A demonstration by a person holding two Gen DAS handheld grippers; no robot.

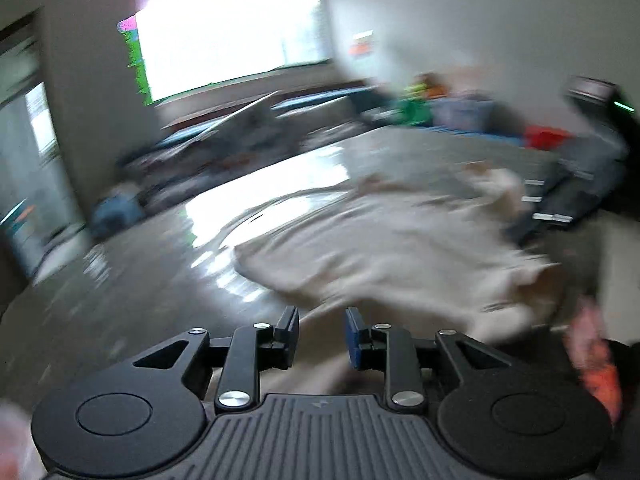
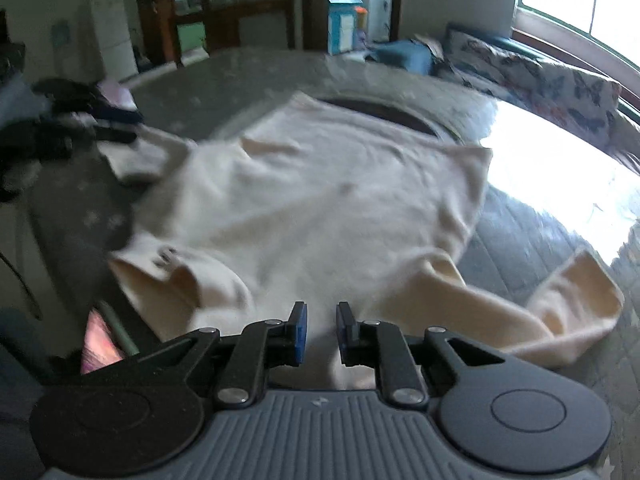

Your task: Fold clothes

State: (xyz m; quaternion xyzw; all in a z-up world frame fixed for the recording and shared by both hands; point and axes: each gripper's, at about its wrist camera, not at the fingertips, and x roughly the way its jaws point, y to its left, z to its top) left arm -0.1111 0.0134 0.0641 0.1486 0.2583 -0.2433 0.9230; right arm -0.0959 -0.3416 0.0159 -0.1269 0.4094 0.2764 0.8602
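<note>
1. The table (image 2: 532, 216), grey with a quilted line pattern under a glossy, reflective top, fills the middle of both views. Its rounded far edge curves across the upper part of the right wrist view. Window glare whitens its right side there, where bare surface lies open to the right of the cloth.
2. The cream garment (image 2: 320, 200), soft and matte with shallow wrinkles, lies spread flat across the centre of the right wrist view. One sleeve (image 2: 560, 312) trails to the lower right and a folded edge bunches at the lower left. In the left wrist view the same cloth (image 1: 392, 240) appears blurred at centre right, with shiny bare table to its left.
3. A dark pile of clothes (image 2: 60, 128) sits at the upper left of the right wrist view, touching the garment's far corner.
4. The right gripper (image 2: 320, 330), at the bottom centre, hangs over the garment's near hem with its blue-padded jaws narrowly apart and nothing between them; contact with the cloth cannot be told.
5. The left gripper (image 1: 322, 338), at the bottom centre of its view, shows a slightly wider gap, also empty, beside the cloth's near edge.
</note>
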